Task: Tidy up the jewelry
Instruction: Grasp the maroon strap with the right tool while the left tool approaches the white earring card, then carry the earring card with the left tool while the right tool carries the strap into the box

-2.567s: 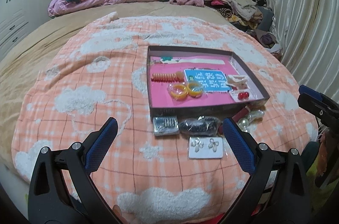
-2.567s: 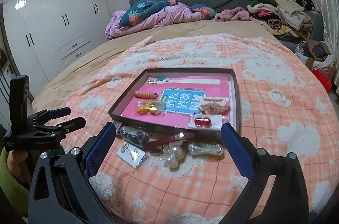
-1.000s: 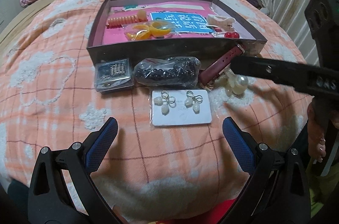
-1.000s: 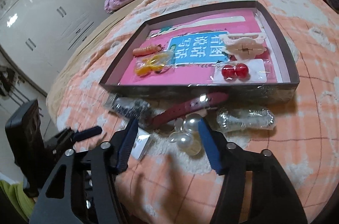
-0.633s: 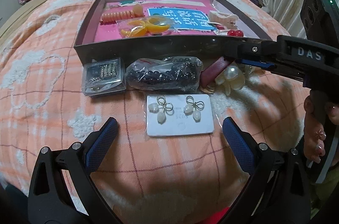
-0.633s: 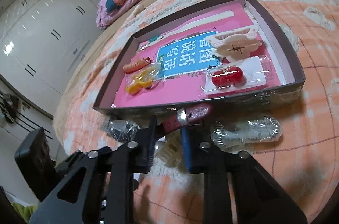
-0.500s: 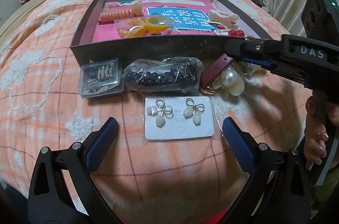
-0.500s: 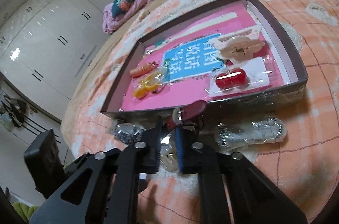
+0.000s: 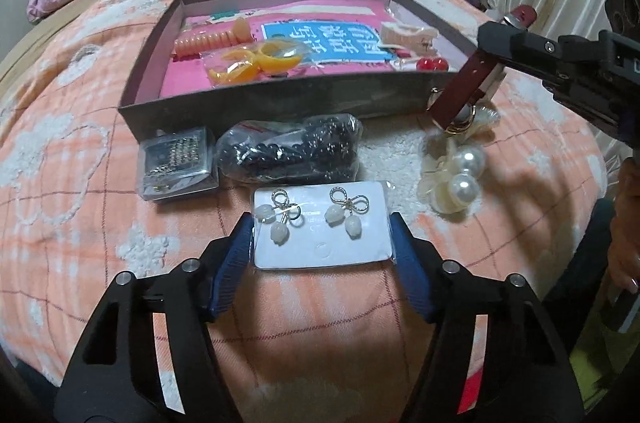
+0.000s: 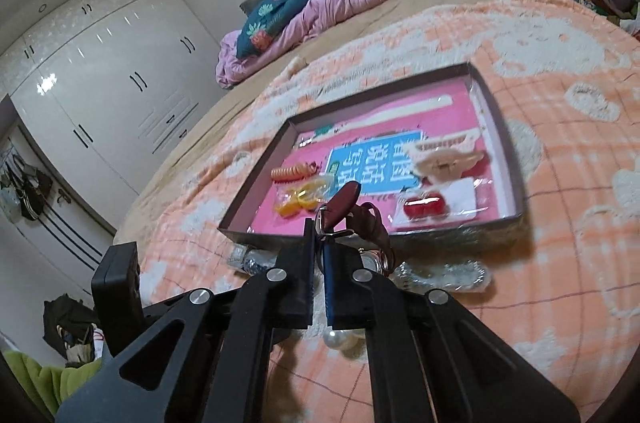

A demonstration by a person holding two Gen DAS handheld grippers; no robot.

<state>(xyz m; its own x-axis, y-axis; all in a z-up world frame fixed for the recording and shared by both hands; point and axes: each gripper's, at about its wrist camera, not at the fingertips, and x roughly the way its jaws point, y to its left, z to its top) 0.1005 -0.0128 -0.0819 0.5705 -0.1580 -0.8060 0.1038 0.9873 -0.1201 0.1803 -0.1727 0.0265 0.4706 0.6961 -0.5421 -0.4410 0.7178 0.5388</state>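
A dark shallow box (image 9: 276,103) with a pink floor sits on the orange blanket; it also shows in the right wrist view (image 10: 508,159). My right gripper (image 10: 318,243) is shut on a maroon strap watch (image 10: 344,201) and holds it lifted over the box's near wall; the strap (image 9: 464,95) hangs below the right gripper (image 9: 500,31) in the left wrist view. My left gripper (image 9: 322,235) is partly closed around a white earring card (image 9: 320,227) lying on the blanket, fingers at its two side edges.
In front of the box lie a small clear case (image 9: 176,159), a bag of black beads (image 9: 292,151) and a pearl hair piece (image 9: 456,179). Inside the box are an orange coil (image 9: 208,41), yellow rings (image 9: 260,63), a beige clip (image 9: 408,35) and red beads (image 9: 430,63). Clothes are piled at the bed's head.
My right gripper closed on the maroon watch and lifted it off the blanket toward the box. My left gripper moved forward and narrowed around the earring card.
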